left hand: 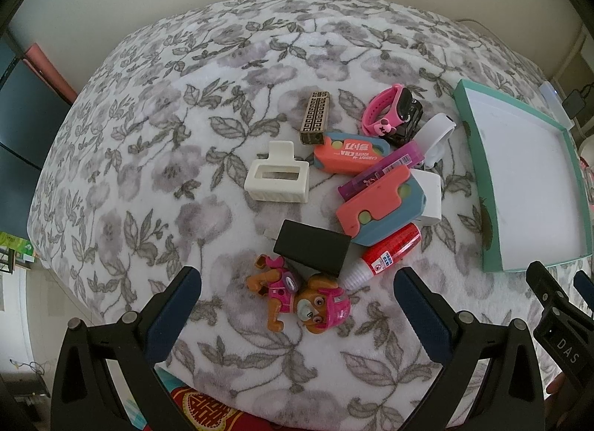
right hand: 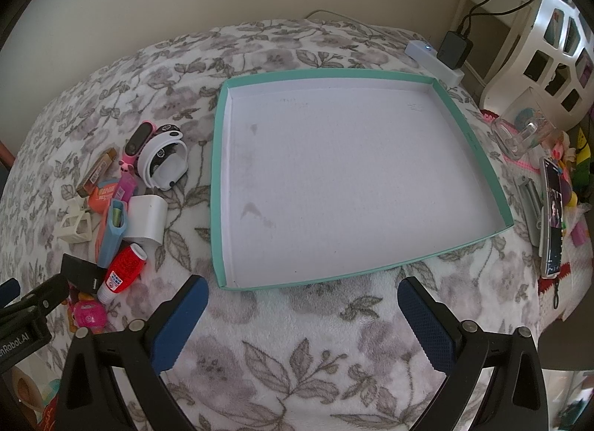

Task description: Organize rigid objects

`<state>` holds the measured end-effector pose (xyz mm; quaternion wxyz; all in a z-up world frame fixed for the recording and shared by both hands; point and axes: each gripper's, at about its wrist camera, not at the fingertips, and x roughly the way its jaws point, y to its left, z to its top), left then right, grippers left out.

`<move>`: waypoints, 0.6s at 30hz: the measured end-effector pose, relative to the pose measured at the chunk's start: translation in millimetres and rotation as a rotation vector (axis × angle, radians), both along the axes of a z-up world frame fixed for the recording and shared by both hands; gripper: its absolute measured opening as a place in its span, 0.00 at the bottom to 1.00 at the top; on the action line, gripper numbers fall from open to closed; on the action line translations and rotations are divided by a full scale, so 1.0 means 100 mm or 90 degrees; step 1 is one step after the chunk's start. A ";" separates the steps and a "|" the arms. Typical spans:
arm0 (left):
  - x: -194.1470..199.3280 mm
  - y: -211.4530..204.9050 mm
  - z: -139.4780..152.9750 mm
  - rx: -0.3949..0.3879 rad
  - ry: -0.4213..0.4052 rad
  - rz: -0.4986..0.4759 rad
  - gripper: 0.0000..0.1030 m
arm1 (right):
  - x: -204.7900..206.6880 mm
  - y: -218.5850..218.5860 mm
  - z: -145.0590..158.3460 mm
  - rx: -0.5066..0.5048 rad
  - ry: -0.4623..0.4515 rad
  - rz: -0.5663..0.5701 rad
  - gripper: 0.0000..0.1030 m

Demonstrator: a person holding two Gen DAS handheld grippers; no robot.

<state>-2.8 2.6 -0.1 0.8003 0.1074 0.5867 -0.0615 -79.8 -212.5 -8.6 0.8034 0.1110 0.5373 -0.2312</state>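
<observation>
Both tools hang with their fingers spread wide and nothing between them. Left gripper (left hand: 297, 304) hovers over the near edge of the pile, its pads flanking the toy pup (left hand: 300, 299); right gripper (right hand: 302, 314) sits just short of the teal tray (right hand: 219, 186), which is bare inside. Taking the tray as landmark, the clutter lies just to its left on the floral blanket (left hand: 148, 134): black block (left hand: 312, 251) and red glue bottle (left hand: 389, 252) nearest the pup, coral cutters (left hand: 382, 204), a purple stick (left hand: 382, 167), a white clip (left hand: 276, 178) and watches (left hand: 389, 111) beyond. Likely trouble: the pup touches the block and the bottle tip, so closing could drag neighbours, and the plush cloth may let a rounded toy slip
</observation>
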 end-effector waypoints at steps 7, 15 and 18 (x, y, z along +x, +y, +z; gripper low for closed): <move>0.00 0.01 0.00 0.001 0.000 0.001 1.00 | 0.00 0.00 0.00 0.000 0.000 0.000 1.00; -0.01 0.01 0.01 0.002 0.000 0.003 1.00 | 0.01 0.01 0.00 0.000 0.001 0.001 1.00; -0.01 0.02 0.01 0.003 0.000 0.003 1.00 | 0.01 0.01 0.00 0.000 0.001 0.001 1.00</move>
